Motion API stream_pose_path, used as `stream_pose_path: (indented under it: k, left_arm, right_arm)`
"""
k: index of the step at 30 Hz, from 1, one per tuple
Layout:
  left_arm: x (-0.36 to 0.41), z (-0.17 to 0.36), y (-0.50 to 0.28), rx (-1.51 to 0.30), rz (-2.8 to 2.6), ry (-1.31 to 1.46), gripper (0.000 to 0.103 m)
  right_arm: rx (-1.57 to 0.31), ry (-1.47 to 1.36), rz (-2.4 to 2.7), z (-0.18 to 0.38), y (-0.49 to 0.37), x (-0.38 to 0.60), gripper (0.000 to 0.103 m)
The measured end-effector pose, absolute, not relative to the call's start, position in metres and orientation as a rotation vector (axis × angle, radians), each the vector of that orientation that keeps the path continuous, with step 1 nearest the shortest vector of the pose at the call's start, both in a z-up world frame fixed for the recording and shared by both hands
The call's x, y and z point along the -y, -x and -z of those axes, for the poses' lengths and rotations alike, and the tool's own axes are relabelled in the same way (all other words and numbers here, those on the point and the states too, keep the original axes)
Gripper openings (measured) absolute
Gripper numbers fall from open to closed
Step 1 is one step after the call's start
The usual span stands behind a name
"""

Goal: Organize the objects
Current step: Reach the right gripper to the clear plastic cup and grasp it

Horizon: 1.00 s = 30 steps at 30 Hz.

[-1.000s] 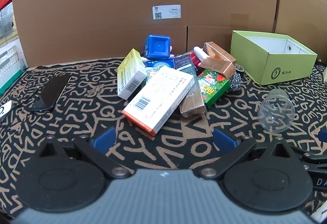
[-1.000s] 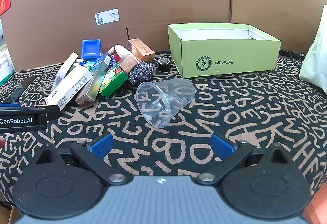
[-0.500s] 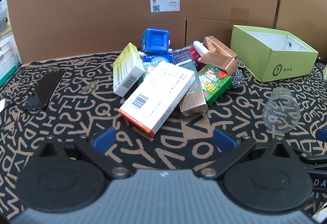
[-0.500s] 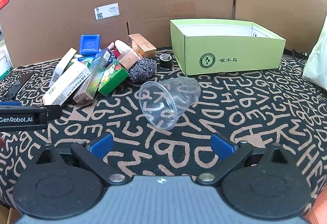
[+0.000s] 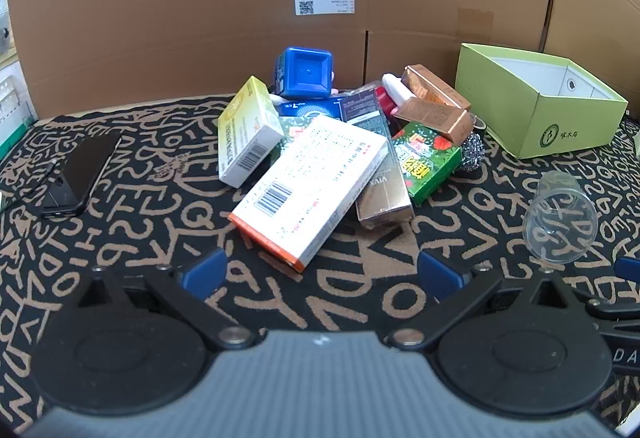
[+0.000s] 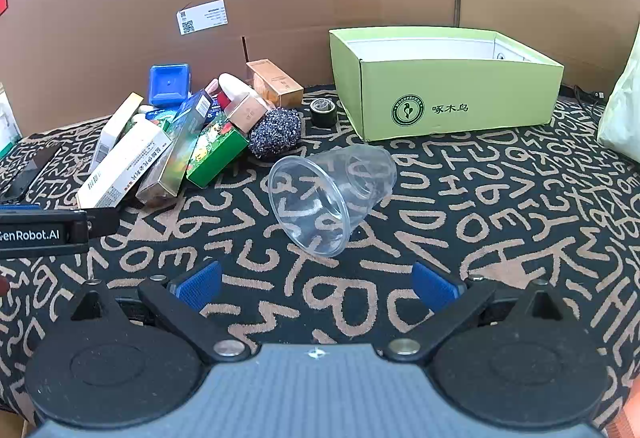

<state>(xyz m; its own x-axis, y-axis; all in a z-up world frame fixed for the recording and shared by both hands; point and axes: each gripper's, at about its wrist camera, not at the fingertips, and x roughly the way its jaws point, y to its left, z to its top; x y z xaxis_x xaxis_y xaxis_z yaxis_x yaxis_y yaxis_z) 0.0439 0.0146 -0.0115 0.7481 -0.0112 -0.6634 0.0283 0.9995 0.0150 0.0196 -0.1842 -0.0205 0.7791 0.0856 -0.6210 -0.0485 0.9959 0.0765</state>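
Cardboard walls wrap the back of the scene, with a small white QR sticker point(image 5: 324, 0) stuck on, and the worktop point(image 6: 500, 206) wears a black cloth printed all over with tan letters. Sitting on it is a messy heap of packaging: a big flat white carton point(image 5: 310, 186) with a barcode and orange edge lying diagonally on top, a yellow-white carton point(image 5: 247, 130) tipped on its side, a glossy brown box reading "VIVA" point(image 5: 382, 178), a green box with red berries point(image 5: 426, 162), two coppery metallic boxes point(image 5: 434, 106), a blue plastic cube-shaped thing point(image 5: 305, 72), and a wiry steel scrubber point(image 6: 275, 133). A small roll of dark tape point(image 6: 323, 112) sits just beside the open light-green box point(image 6: 448, 94), which has a round "Woodpecker" logo and Chinese characters. The clear plastic cup point(image 6: 332, 198) lies on its side between heap and box, apart from both, mouth facing the right gripper point(image 6: 316, 282), base toward the green box. Both the right one and the left gripper point(image 5: 320, 272) have their blue-padded fingers spread wide, holding nothing. "GenRobot.AI" is printed on the left gripper's side. A dark phone point(image 5: 82, 170) lies off to the left.
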Motion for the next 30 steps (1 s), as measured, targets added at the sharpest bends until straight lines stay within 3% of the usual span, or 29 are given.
stream_pose_path:
  k: [23,29,30]
  left_arm:
    - [-0.032,0.007,-0.086,-0.685,0.057,-0.068,0.103]
    - [-0.035,0.025,-0.116,-0.741,0.159,-0.021,0.095]
    - [-0.039,0.026,-0.116,-0.742,0.179,-0.005,0.088]
  right_arm:
    - [-0.62,-0.064,-0.038,0.021,-0.051,0.186,0.103]
    - [-0.605,-0.071,-0.018,0.031,-0.079,0.185,0.103]
    - [-0.612,-0.063,-0.012,0.033,-0.084,0.184,0.101]
